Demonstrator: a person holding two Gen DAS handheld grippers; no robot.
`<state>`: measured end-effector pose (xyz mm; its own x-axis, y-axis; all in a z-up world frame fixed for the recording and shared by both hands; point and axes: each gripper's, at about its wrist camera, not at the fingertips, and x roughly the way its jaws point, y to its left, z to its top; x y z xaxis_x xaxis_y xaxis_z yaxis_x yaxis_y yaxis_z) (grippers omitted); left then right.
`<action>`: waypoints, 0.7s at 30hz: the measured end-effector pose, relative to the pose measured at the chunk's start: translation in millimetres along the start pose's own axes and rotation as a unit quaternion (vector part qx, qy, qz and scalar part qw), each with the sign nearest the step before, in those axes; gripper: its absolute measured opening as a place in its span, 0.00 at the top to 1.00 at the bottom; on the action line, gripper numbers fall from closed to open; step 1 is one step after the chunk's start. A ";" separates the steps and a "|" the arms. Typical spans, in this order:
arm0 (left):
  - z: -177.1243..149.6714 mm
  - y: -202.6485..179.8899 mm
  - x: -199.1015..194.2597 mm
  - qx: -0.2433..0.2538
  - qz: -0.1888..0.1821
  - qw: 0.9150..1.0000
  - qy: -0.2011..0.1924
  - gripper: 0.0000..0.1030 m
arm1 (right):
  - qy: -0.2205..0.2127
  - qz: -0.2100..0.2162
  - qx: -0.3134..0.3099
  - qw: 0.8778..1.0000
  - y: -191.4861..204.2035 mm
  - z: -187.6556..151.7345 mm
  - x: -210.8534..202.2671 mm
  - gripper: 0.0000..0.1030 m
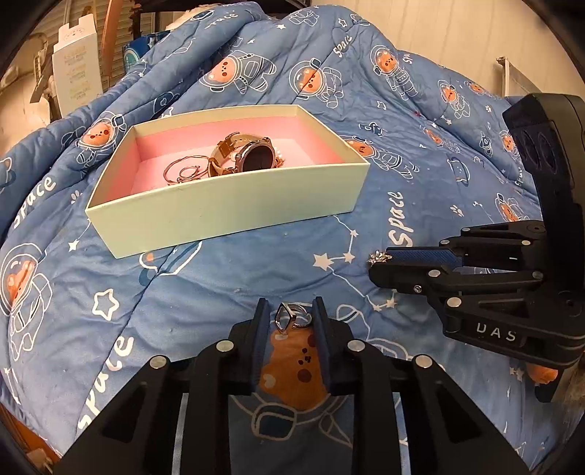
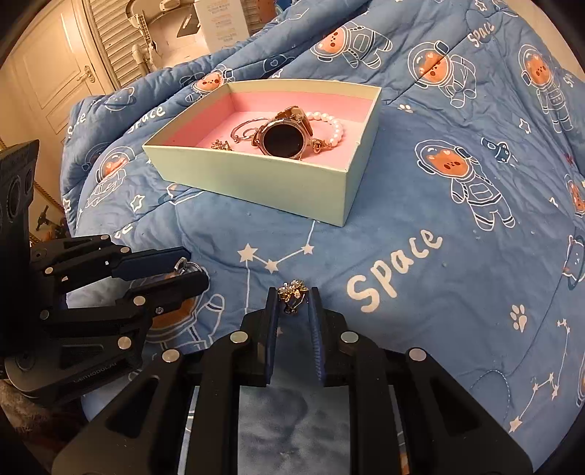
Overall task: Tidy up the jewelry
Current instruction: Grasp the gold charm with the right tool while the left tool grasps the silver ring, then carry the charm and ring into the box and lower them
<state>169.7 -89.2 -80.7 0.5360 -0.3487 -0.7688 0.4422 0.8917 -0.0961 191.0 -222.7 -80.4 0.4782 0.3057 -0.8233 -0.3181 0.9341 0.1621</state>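
Note:
An open box (image 1: 234,208) (image 2: 256,179) with a pink lining sits on the blue quilt. It holds a watch (image 1: 252,155) (image 2: 283,137), thin bangles (image 1: 182,170) (image 2: 246,129), a pearl bracelet (image 2: 334,122) and a small sparkly piece (image 2: 221,145). My left gripper (image 1: 291,314) (image 2: 192,268) is shut on a silver ring (image 1: 289,316) (image 2: 182,263) just above the quilt. My right gripper (image 2: 292,297) (image 1: 376,261) is shut on a sparkly flower-shaped ring (image 2: 292,292) (image 1: 378,257), also in front of the box.
The quilt (image 1: 256,270) (image 2: 420,219) with astronaut bears is rumpled and rises in folds behind the box. A white carton (image 1: 76,62) (image 2: 219,22) and a louvred door (image 2: 109,40) stand beyond the bed at the far left.

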 end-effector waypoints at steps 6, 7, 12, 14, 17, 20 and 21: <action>-1.2 3.9 -3.4 -0.018 -0.007 1.000 -0.001 0.80 | 0.001 -0.001 0.002 1.000 1.1 -1.6 0.1 0.83; -1.6 5.1 -4.2 -0.022 -0.009 1.000 -0.001 0.80 | 0.001 -0.001 0.003 1.000 1.5 -1.8 -0.2 0.83; -5.1 11.6 -12.2 -0.044 -0.015 0.999 -0.007 0.80 | 0.000 0.001 0.004 1.000 2.3 -2.2 -1.1 0.83; -7.8 16.0 -17.2 -0.058 -0.019 0.998 -0.011 0.80 | 0.000 0.002 0.004 1.000 3.7 -2.9 -1.8 0.83; -12.7 22.8 -26.3 -0.076 -0.024 0.997 -0.017 0.80 | -0.003 0.007 0.005 1.000 6.0 -3.8 -4.2 0.83; -17.6 27.9 -34.6 -0.084 -0.024 0.996 -0.022 0.80 | -0.007 0.016 0.003 1.000 9.5 -4.4 -7.2 0.83; -18.7 29.3 -36.6 -0.087 -0.024 0.996 -0.022 0.80 | -0.008 0.018 0.003 1.000 11.0 -4.5 -8.0 0.83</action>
<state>149.7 -44.9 -67.2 0.5505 -0.4008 -0.7323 0.3390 0.9089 -0.2426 180.0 -215.7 -74.6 0.4799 0.3426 -0.8077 -0.3305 0.9234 0.1953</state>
